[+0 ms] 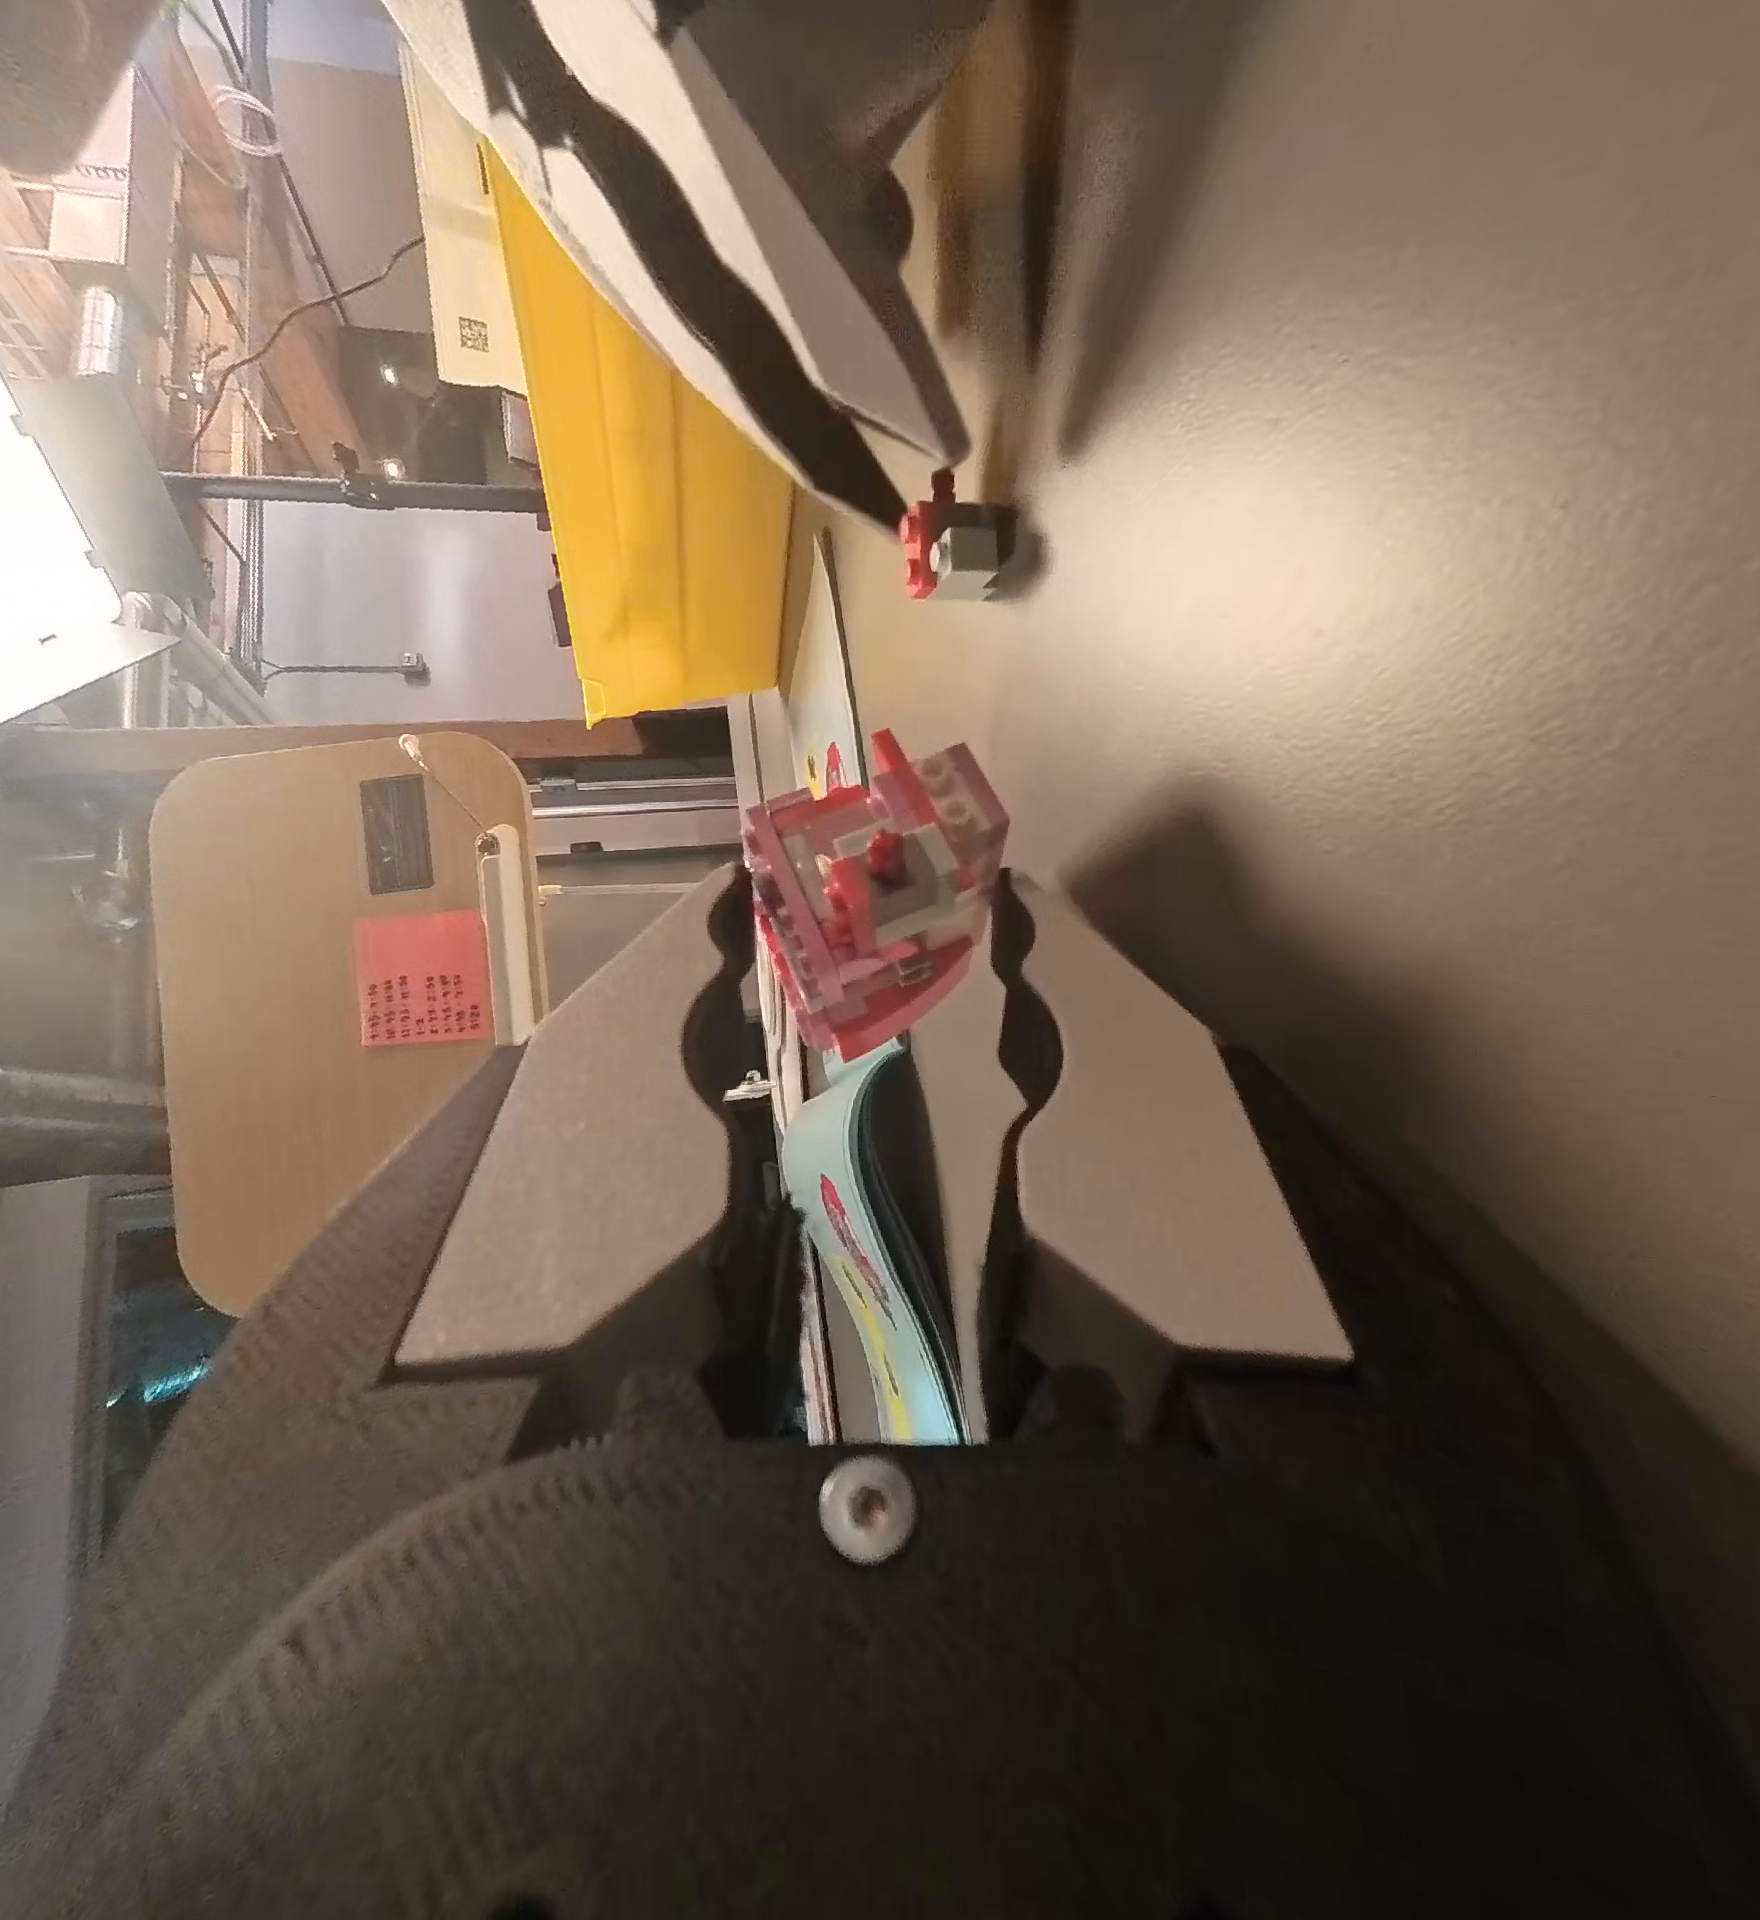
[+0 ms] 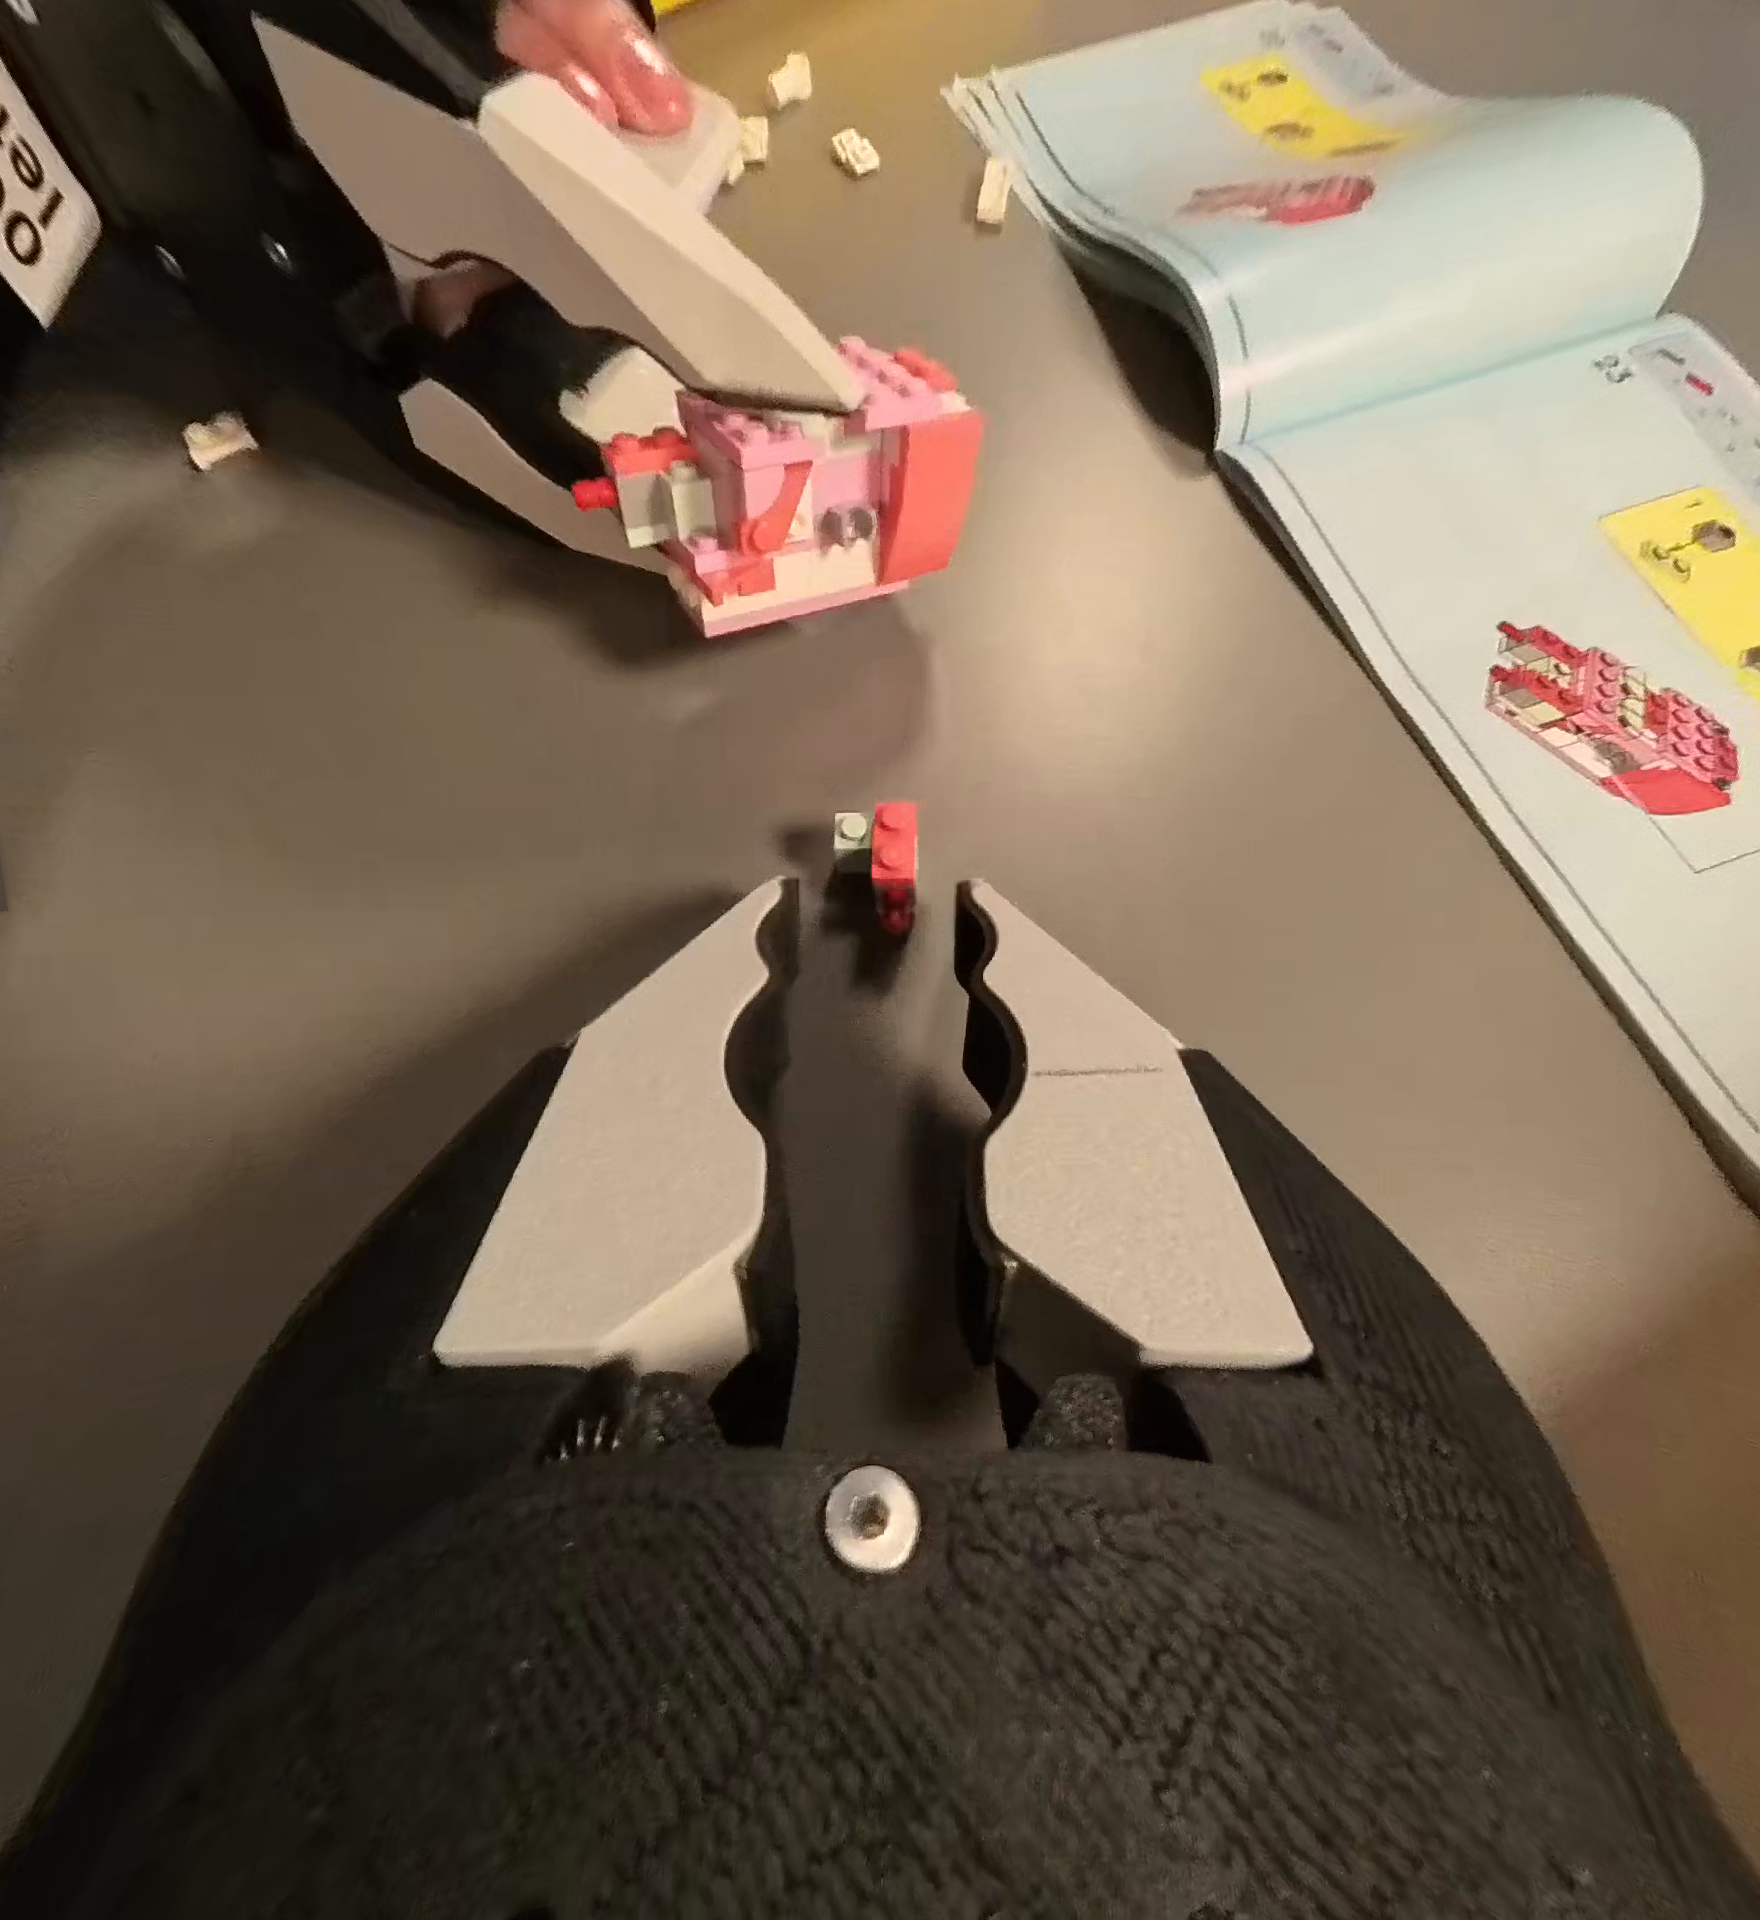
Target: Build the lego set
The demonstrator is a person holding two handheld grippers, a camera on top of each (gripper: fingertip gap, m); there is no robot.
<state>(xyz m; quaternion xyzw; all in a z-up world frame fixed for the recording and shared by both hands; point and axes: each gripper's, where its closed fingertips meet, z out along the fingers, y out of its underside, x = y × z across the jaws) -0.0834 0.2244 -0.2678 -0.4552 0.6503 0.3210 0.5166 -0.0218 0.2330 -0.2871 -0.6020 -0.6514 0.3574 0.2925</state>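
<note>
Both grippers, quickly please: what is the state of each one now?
Left gripper: closed on the pink and red brick model.
Right gripper: open, holding nothing; a small red and grey brick piece lies just ahead.

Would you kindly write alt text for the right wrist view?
The right gripper, open, hovers just short of a small red-and-grey brick piece on the dark grey table. Beyond, the left gripper clamps a pink-and-red brick model; an open pale-blue instruction booklet lies right.
</note>
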